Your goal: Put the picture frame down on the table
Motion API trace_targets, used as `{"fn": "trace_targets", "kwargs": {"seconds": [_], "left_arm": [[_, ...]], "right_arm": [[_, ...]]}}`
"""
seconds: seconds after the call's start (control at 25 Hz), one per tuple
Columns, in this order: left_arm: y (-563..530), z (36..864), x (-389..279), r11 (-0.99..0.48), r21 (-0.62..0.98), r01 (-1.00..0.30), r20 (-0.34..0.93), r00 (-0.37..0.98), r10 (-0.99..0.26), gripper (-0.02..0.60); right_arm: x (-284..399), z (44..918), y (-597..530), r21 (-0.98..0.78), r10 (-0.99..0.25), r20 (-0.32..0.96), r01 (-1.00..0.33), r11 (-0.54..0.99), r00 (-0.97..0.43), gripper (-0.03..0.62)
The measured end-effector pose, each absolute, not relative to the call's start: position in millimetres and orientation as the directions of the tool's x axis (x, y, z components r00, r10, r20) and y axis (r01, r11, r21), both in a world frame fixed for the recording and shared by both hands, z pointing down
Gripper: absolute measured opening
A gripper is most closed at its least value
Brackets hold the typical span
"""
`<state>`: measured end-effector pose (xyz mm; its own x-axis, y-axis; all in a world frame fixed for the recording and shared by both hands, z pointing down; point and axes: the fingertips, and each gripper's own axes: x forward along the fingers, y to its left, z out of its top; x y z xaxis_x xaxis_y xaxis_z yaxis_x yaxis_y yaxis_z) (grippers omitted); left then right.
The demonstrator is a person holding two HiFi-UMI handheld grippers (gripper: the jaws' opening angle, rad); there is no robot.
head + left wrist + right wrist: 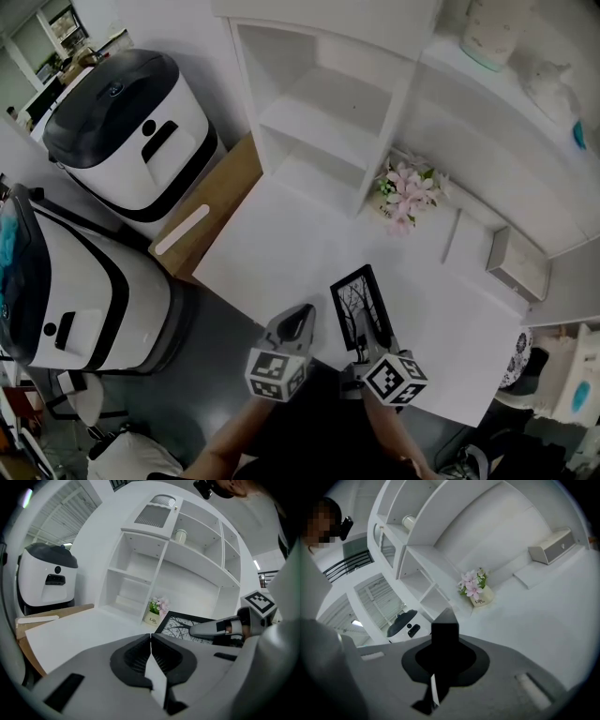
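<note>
My right gripper point(362, 330) has its jaws clamped on the near edge of the picture frame point(357, 296), held tilted over the front of the white table point(300, 234). My left gripper point(151, 641), jaws together and empty, is just beside it. A flower pot point(403, 197) stands beyond.

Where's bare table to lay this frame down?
Widest bare patch: the table ahead of the picture frame, bordered by the shelf unit and the table's left edge. Also bare right of the frame. Crowded at the back right: flower pot, flat white strip, white box.
</note>
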<state>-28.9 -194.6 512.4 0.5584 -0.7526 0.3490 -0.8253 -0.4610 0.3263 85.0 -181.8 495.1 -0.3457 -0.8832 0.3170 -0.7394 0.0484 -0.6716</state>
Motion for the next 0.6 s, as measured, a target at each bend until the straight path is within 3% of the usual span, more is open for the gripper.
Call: {"fn": "trace_targets", "kwargs": {"seconds": [0.6], "left_arm": [[-235.0, 527.4, -26.0, -0.455, 0.292, -0.841, 0.365, 0.538, -0.76, 0.014]], "right_arm": [[101.9, 506.4, -223.3, -0.815, -0.896, 0.272, -0.579, -0.021, -0.351, 0.014]]}}
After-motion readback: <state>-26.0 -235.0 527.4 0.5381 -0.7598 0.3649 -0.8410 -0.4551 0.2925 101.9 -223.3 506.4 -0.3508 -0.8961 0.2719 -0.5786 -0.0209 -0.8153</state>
